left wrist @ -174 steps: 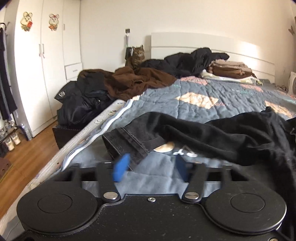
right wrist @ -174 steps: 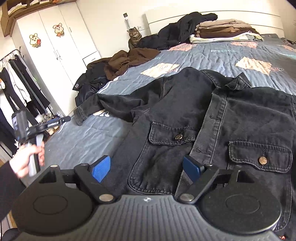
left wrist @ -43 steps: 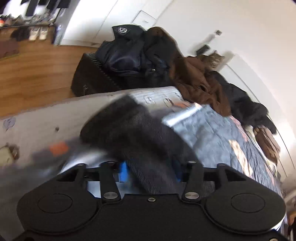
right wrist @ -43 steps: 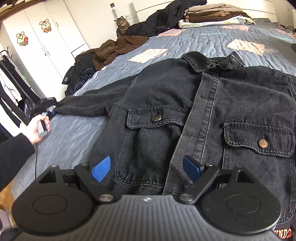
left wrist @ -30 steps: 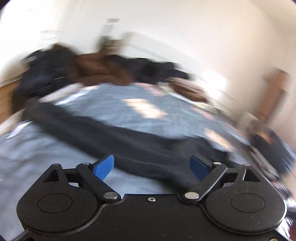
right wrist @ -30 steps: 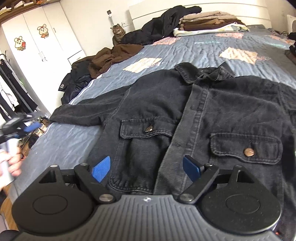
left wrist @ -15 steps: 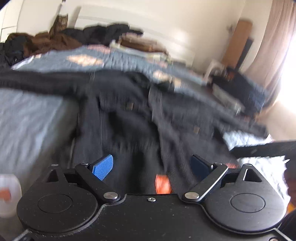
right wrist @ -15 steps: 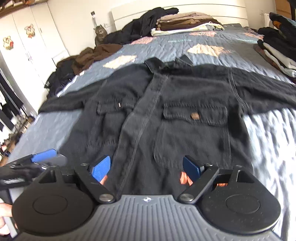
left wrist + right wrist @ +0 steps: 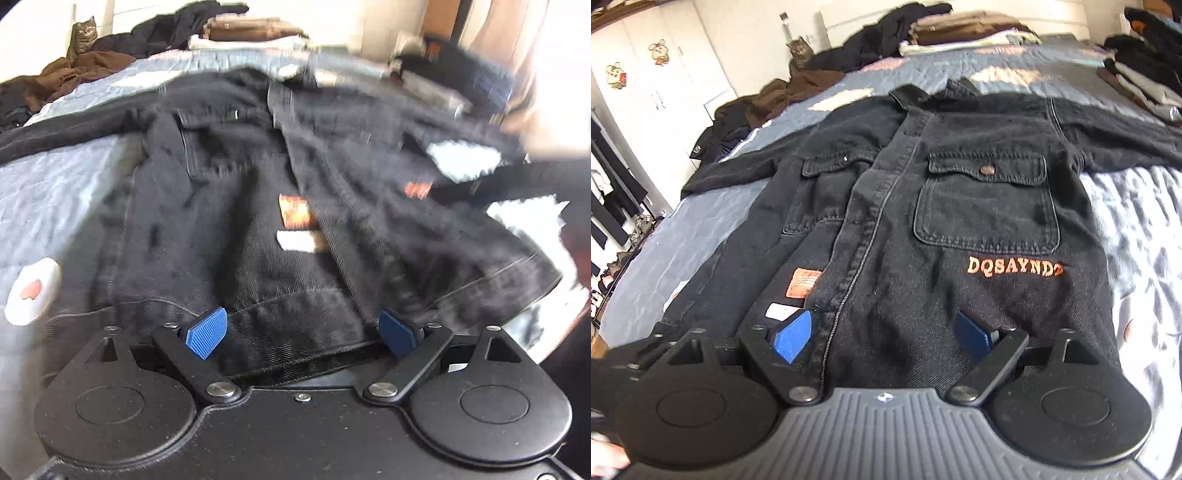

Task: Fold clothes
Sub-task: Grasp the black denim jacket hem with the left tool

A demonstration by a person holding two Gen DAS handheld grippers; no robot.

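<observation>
Left wrist view: the left tongs (image 9: 303, 330) stand wide apart, both blue pads clear of cloth, with the hem of the black denim jacket (image 9: 258, 206) lying between them at 6 o'clock. The picture is blurred, so I cannot tell whether the hem touches either pad. The jacket lies front up on the bed (image 9: 48, 192), its collar towards 12 o'clock and one sleeve running out to 9 o'clock. To do this step well, I judge the tongs should bite the hem band itself, through both layers near the button placket, before any lift.

Right wrist view: the right tongs (image 9: 886, 336) are likewise spread and grip nothing; the hem sits just ahead of them. Here the jacket (image 9: 923, 206) is sharp: its long axis runs from hem at 6 o'clock to collar at 12 o'clock, sleeves reaching to 9 and 3 o'clock, orange lettering low at 4 o'clock. The two hem grips should probably sit evenly either side of the placket, so the fold towards the collar stays square. A cat (image 9: 799, 55) sits at 11 o'clock, well apart.
</observation>
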